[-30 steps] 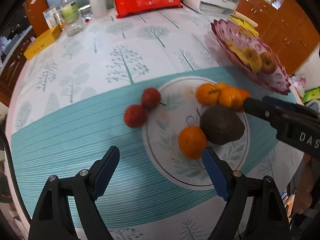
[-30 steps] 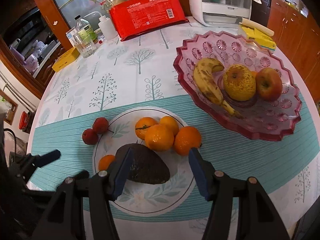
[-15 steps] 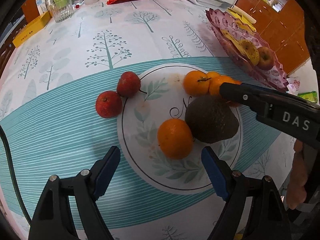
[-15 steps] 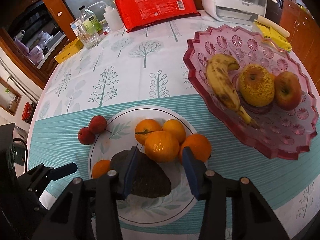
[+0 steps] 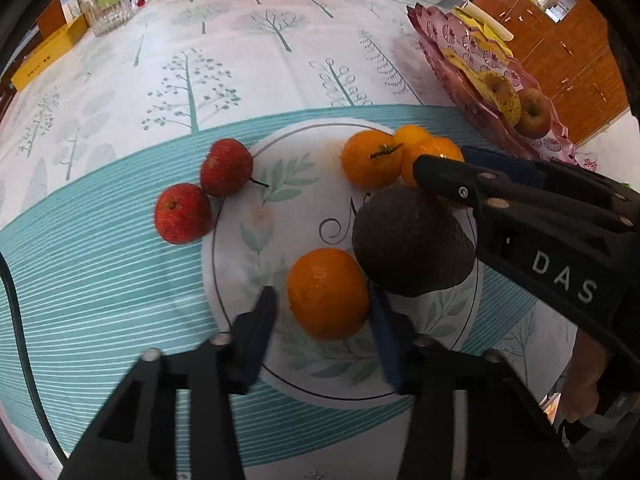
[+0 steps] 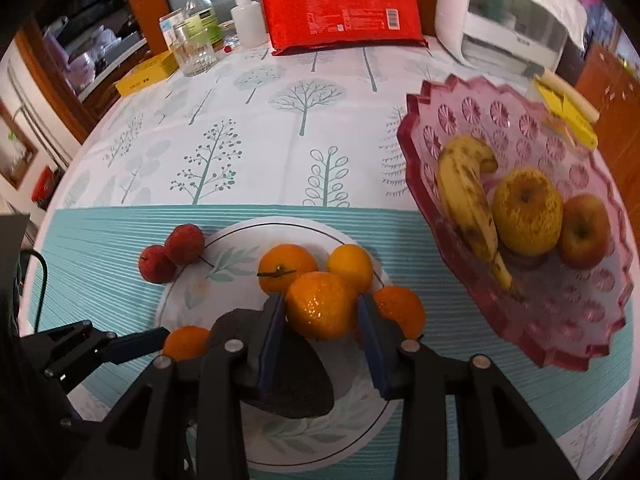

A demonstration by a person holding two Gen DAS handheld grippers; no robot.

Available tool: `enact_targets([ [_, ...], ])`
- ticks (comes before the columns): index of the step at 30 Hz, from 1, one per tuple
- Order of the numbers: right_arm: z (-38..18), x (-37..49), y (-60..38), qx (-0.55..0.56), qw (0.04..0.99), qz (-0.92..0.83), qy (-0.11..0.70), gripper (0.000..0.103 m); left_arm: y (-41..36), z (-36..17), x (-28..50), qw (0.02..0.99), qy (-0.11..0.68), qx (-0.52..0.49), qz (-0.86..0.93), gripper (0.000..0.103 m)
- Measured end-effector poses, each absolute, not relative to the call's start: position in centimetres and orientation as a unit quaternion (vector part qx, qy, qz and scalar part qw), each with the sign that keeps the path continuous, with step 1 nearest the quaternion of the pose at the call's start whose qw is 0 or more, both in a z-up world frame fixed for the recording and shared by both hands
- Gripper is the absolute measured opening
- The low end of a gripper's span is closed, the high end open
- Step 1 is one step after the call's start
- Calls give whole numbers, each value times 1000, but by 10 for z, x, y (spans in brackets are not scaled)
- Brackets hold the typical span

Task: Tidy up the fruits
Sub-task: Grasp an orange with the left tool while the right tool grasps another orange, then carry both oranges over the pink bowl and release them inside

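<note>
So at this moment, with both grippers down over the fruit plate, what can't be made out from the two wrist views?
- Left wrist view: whether the left gripper, jaws closing, presses the lone orange tangerine; motion blur hides contact.
- Right wrist view: the dark avocado is half covered by the right gripper, closing around the front tangerine.
- Left wrist view: the pink scalloped glass bowl is seen edge-on, its banana unclear.
- Both views: red packet print too small.

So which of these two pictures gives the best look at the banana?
The right wrist view. There the banana lies in plain sight in the pink glass bowl, its whole spotted length showing beside two apples. In the left wrist view the bowl sits edge-on at the far right, and the banana cannot be clearly made out.
</note>
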State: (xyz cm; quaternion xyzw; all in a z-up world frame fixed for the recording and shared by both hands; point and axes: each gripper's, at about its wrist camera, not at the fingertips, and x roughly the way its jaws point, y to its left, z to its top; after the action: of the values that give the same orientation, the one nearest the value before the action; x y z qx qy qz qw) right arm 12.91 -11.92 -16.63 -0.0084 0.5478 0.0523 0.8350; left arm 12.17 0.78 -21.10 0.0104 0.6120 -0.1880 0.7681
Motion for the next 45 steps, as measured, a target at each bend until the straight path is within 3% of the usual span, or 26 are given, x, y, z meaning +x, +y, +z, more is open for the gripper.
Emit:
enact_targets([
  [9, -159, 128, -131, 34, 834, 72, 547, 37, 12, -201, 118, 778, 602, 1, -178, 36],
  [27, -89, 101, -144, 68, 861, 107, 492, 37, 25, -112, 113, 832, 528, -26, -169, 36],
  [45, -18, 69, -224, 83, 905, 65, 412, 37, -58, -36, 112, 864, 457, 4, -211, 36],
])
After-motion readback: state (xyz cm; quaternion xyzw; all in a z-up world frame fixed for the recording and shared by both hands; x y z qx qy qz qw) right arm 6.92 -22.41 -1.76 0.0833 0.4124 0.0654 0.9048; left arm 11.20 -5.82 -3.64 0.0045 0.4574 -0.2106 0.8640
